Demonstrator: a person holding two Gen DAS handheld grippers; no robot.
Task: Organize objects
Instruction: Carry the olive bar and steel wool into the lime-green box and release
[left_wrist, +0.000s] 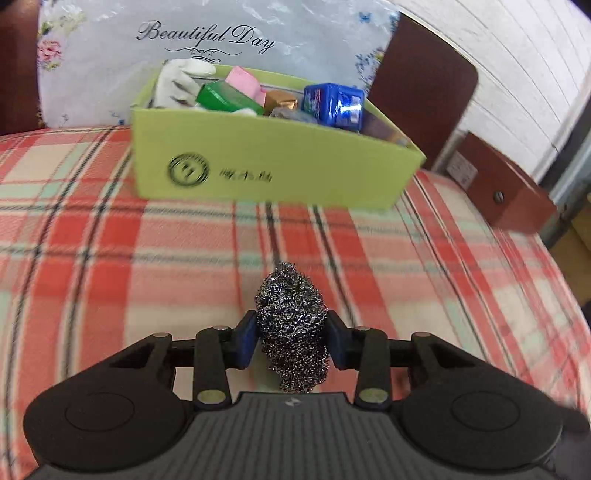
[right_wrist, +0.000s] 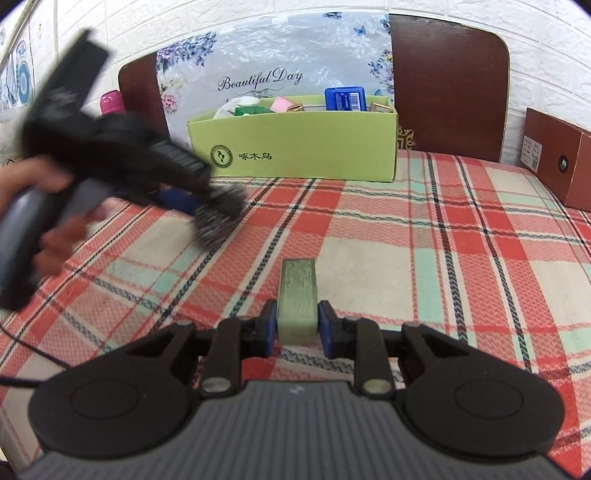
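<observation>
- Left wrist view: my left gripper (left_wrist: 291, 341) is pinching a steel wool scrubber (left_wrist: 291, 325); both blue pads (left_wrist: 246, 341) are pressing into its sides, and the scrubber is sticking up above the plaid bedcover (left_wrist: 110, 258).
- Right wrist view: my right gripper (right_wrist: 297, 325) is clamping a pale green block (right_wrist: 297, 295), pads flat against its two sides, the block pointing forward over the middle of the bedcover.
- In the same view a hand (right_wrist: 48, 221) is carrying the left gripper near the cover's left edge, blurred; the scrubber is showing as a grey smear at its tip.
- The light green cardboard box (left_wrist: 258, 162) is sitting at the far edge of the bedcover, against the headboard (right_wrist: 447, 85) and a floral "Beautiful Day" sheet (left_wrist: 221, 37).
- The box is holding a white glove (left_wrist: 177, 85), a green packet (left_wrist: 225, 98), a pink block (left_wrist: 245, 83), a gold item (left_wrist: 282, 99) and a blue packet (left_wrist: 334, 103).
- A brown box (right_wrist: 554, 162) is standing at the far right corner.
</observation>
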